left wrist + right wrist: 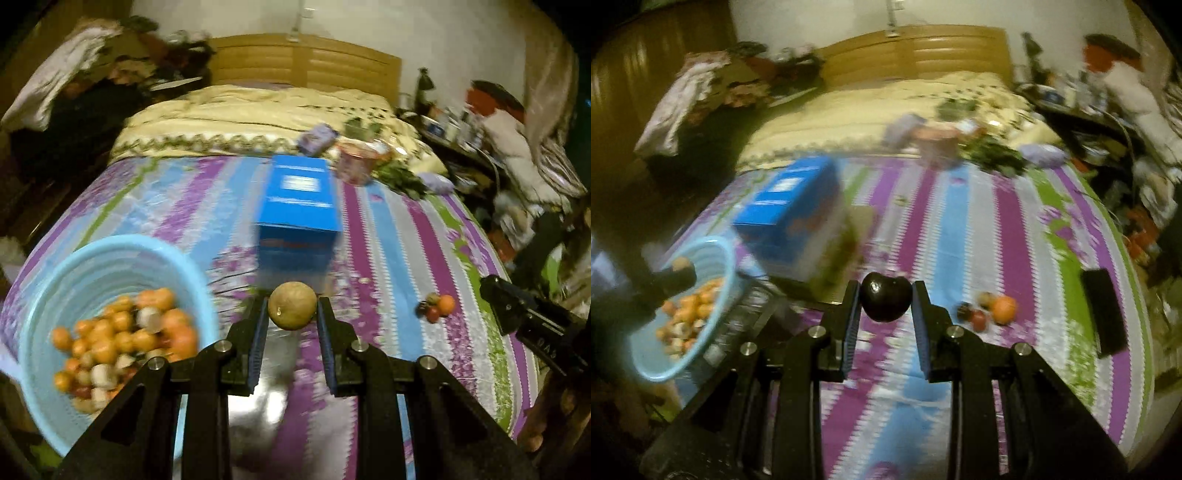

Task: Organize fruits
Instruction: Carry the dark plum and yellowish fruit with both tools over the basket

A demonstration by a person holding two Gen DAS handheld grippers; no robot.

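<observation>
Left wrist view: a blue basin [110, 258] of small orange and pale fruit sits left on the striped bed [388, 240]; the left hand-held gripper [291, 314] grips a round brown fruit [291, 305], a blue box [299, 206] beyond. Right wrist view: the right hand-held gripper [885, 302] clamps a dark plum [885, 301], loose fruit [991, 310] lying just right.

Print on the blue box [300, 206] is too blurred to read

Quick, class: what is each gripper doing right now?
Left gripper: shut on a round brownish-green fruit.
Right gripper: shut on a dark, glossy fruit.
</observation>
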